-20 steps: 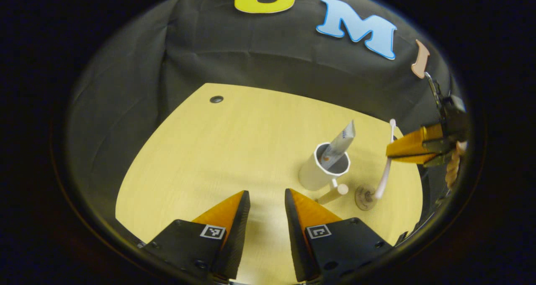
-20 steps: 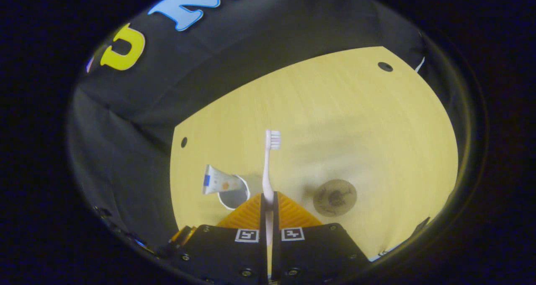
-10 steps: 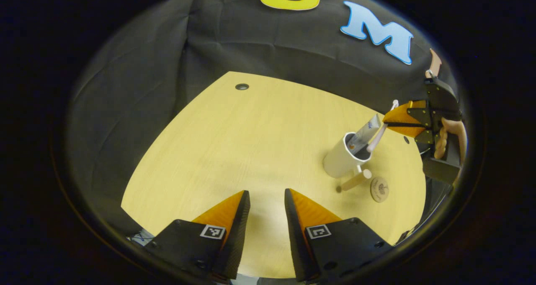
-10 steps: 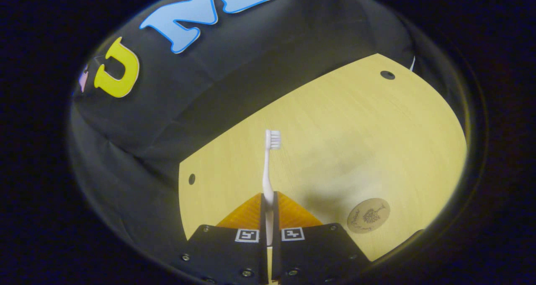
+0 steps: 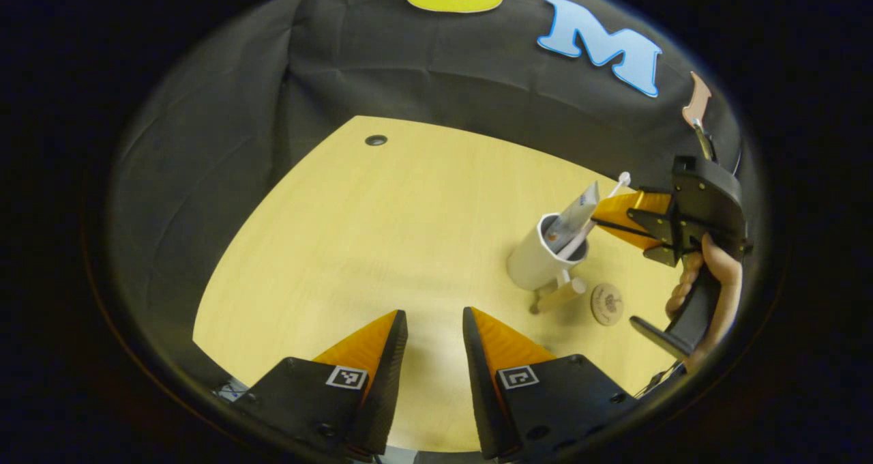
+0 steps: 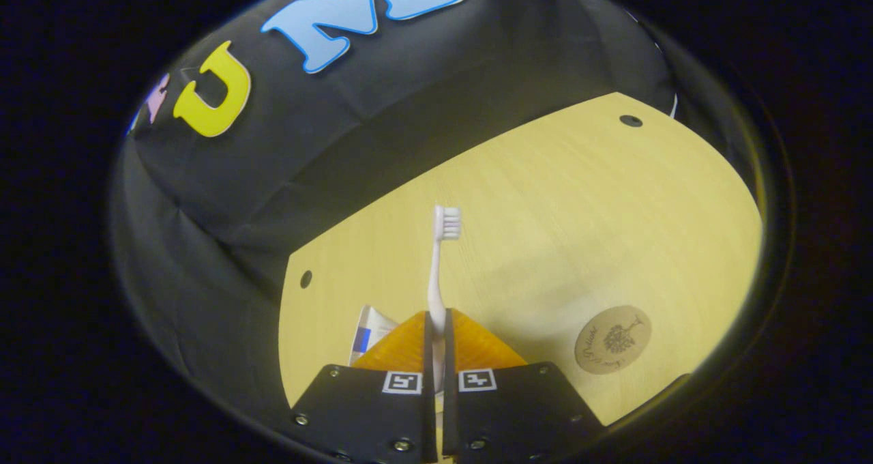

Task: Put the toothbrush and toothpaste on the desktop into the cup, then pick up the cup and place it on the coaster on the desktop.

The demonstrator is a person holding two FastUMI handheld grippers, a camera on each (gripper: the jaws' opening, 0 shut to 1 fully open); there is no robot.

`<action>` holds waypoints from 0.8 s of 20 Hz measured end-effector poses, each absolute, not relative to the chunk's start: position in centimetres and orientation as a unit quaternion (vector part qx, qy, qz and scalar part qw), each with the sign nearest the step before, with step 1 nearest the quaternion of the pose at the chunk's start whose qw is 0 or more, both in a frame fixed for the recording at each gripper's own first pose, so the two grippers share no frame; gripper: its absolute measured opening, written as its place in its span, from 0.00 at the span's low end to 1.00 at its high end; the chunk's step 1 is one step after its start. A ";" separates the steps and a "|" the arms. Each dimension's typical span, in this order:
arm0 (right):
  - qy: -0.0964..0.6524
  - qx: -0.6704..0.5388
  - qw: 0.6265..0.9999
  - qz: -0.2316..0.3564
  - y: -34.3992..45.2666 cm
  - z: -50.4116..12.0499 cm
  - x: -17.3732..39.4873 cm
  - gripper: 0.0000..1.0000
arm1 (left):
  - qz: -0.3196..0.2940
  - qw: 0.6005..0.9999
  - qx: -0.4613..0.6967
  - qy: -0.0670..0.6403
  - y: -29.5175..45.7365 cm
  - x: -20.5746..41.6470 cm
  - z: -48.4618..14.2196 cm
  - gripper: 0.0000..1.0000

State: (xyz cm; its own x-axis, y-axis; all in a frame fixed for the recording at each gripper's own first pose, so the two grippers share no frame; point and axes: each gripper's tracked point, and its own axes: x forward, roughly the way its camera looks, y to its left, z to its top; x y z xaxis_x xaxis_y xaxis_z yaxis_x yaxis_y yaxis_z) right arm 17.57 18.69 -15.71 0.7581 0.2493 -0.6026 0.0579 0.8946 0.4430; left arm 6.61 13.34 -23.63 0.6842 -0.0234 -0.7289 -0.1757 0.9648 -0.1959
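- Toothbrush (image 6: pixel 436 293) lower end hidden between right claw (image 6: pixel 436 327) fingers, clamped.
- Cup (image 5: pixel 539 259) at right, toothpaste (image 5: pixel 573 215) inside.
- Left claw (image 5: pixel 433 327) narrowly parted, empty.
- Toothpaste tip back at lower left since half-second prior.

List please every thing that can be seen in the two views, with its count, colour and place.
cup: one, white with a wooden handle, standing on the desktop beside the coaster
toothpaste: one, white and blue tube, leaning inside the cup
toothbrush: one, white, lower end in the cup, held by the right gripper
coaster: one, round, wooden, bare on the desktop
desktop: one, light yellow wood
left gripper: orange fingers, open, over the near desktop
right gripper: orange fingers, shut on the toothbrush
hand: one, holding the right gripper
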 end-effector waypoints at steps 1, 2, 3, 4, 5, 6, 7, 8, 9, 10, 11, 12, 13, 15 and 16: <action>0.334 0.213 0.916 0.069 19.2 -15.2 16.6 0.06 | 0.034 0.910 -0.122 0.396 12.4 7.2 -23.7 0.55; 0.333 0.200 0.918 0.084 19.7 -15.2 15.9 0.10 | 0.024 0.911 -0.117 0.395 11.5 7.7 -23.9 0.60; 0.336 0.185 0.918 0.098 20.2 -15.4 14.7 0.10 | 0.017 0.911 -0.114 0.395 10.8 8.0 -23.8 0.52; 0.338 0.180 0.917 0.111 20.5 -15.4 13.9 0.17 | 0.010 0.912 -0.111 0.395 10.1 8.1 -23.6 0.52; 0.341 0.173 0.917 0.116 20.5 -15.5 13.2 0.25 | 0.004 0.912 -0.109 0.396 9.5 8.1 -23.5 0.51; 0.341 0.170 0.916 0.122 20.3 -15.4 12.4 0.33 | -0.004 0.911 -0.107 0.398 8.6 8.4 -23.5 0.51; 0.341 0.173 0.915 0.128 20.1 -15.0 11.9 0.33 | -0.011 0.910 -0.106 0.400 7.8 8.7 -23.7 0.51; 0.339 0.178 0.914 0.132 19.8 -14.6 11.4 0.44 | -0.019 0.909 -0.107 0.403 7.1 8.9 -23.7 0.55; 0.332 0.183 0.916 0.131 18.4 -13.6 11.0 0.33 | -0.031 0.906 -0.109 0.409 5.9 9.2 -23.5 0.51; 0.328 0.186 0.918 0.125 17.3 -13.2 10.9 0.33 | -0.040 0.903 -0.111 0.412 4.7 9.6 -23.5 0.51; 0.325 0.191 0.919 0.117 16.2 -13.0 10.7 0.33 | -0.045 0.902 -0.110 0.415 4.4 10.2 -23.4 0.51; 0.322 0.202 0.919 0.103 14.4 -12.9 10.7 0.33 | -0.050 0.903 -0.106 0.414 3.9 11.0 -23.2 0.51; 0.323 0.216 0.918 0.081 12.1 -13.3 10.6 0.33 | -0.061 0.903 -0.099 0.415 2.9 11.6 -22.7 0.51; 0.329 0.231 0.914 0.054 9.6 -14.4 10.3 0.22 | -0.074 0.897 -0.097 0.424 1.6 12.2 -22.7 0.59; 0.332 0.240 0.911 0.042 8.4 -14.9 10.1 0.33 | -0.080 0.893 -0.098 0.433 1.0 12.4 -23.0 0.59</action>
State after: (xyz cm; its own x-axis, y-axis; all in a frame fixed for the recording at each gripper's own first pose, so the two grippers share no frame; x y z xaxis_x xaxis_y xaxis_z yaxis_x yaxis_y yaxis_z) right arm 10.14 8.40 -14.90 0.7764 0.2352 -0.5847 0.0831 0.8814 0.4650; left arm 12.42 0.96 -23.02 0.6131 -0.2270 -0.7567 0.0572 0.9681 -0.2440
